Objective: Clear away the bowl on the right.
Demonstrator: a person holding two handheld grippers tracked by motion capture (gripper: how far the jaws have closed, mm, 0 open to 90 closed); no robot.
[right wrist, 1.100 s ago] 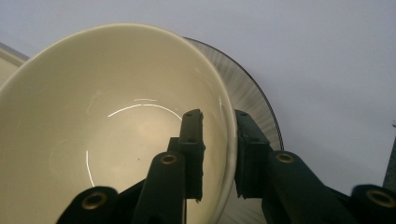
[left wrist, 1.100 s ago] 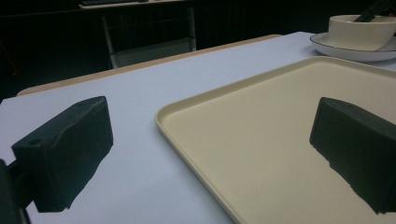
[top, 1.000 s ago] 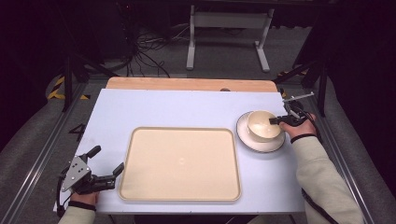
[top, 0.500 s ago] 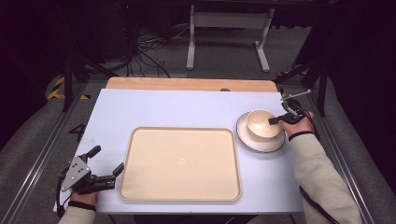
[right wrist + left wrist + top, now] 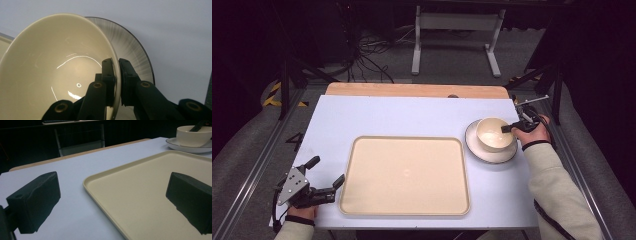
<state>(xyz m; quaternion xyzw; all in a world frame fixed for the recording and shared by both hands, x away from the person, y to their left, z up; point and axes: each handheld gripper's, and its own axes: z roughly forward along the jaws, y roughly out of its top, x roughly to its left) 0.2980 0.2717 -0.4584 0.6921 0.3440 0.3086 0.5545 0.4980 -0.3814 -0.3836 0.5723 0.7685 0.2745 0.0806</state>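
A cream bowl (image 5: 492, 134) stands on a white plate (image 5: 490, 159) at the table's right. My right gripper (image 5: 507, 129) is shut on the bowl's right rim, one jaw inside and one outside. The right gripper view shows the rim pinched at my right gripper (image 5: 117, 77), with the bowl (image 5: 57, 67) in front of the plate (image 5: 130, 50). My left gripper (image 5: 327, 171) rests open at the front left. In its own view, the left gripper (image 5: 112, 202) straddles the near left corner of the cream tray (image 5: 140, 190) with nothing held.
The empty cream tray (image 5: 404, 175) lies in the middle of the light blue table (image 5: 402, 115). A wooden strip (image 5: 412, 90) runs along the far edge. Metal rails flank both sides, and a stand and cables sit on the floor behind.
The right hand has shifted very slightly at the bowl's rim. The left gripper, the tray and the plate have kept still.
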